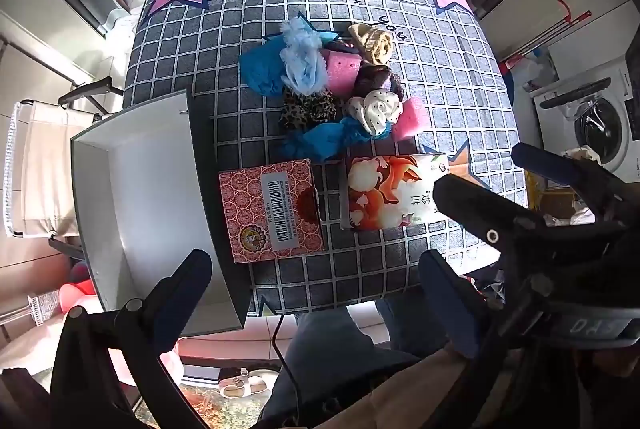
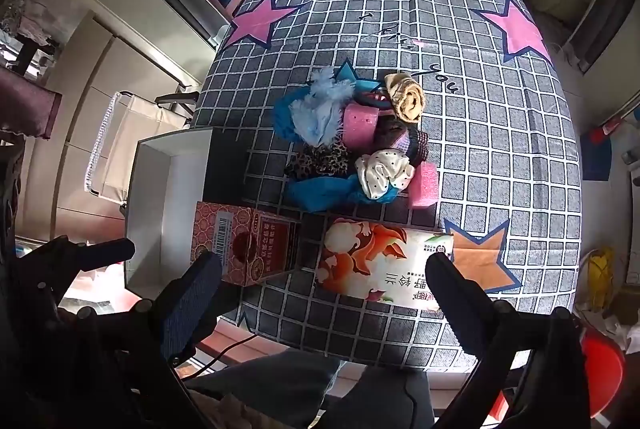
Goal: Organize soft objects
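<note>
While both grippers hang over the bench's [image 1: 440,101] near edge, the left gripper [image 1: 316,293] and the right gripper [image 2: 324,281] have their fingers spread wide and hold nothing. The pile of soft objects [image 1: 328,85] lies mid-cloth at twelve o'clock from the red patterned box [image 1: 272,209] and the floral tissue pack [image 1: 384,193]. An open white box [image 1: 136,189] stands at nine o'clock.

Soft pile [image 1: 332,85] beside white box [image 1: 136,189] on checked cloth [image 1: 440,77]
</note>
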`<state>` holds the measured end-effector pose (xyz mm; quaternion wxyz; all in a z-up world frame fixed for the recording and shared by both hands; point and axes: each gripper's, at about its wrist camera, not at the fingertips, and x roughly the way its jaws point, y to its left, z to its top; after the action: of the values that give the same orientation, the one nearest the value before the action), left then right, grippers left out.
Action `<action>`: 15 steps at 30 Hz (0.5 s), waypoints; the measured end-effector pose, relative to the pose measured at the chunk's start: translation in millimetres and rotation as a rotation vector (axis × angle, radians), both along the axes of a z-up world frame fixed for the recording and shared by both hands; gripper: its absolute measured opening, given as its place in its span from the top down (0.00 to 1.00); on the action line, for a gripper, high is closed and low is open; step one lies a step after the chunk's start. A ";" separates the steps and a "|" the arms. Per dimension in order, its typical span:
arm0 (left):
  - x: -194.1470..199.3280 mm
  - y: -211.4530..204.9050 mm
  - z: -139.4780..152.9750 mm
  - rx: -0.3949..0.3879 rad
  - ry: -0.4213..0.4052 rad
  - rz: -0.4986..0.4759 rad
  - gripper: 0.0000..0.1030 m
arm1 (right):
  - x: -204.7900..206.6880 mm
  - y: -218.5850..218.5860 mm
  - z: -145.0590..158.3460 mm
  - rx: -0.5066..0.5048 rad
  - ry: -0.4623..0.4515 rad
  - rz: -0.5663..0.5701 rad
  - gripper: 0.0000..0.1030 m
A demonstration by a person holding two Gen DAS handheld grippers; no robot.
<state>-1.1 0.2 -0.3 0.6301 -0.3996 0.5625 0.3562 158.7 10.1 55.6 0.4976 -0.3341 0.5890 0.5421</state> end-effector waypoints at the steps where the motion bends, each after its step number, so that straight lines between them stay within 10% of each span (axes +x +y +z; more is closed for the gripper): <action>1: -1.0 0.2 -0.2 0.000 -0.002 0.005 0.00 | -0.5 0.1 -0.3 -0.002 -0.001 0.004 0.00; 15: -10.5 1.9 -5.5 -0.032 -0.018 0.056 0.00 | -3.7 0.7 -6.3 -0.032 -0.004 0.031 0.00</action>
<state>-11.6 2.0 -5.8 0.6186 -0.4284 0.5510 0.3608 155.0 10.8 49.4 0.4848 -0.3521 0.5916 0.5395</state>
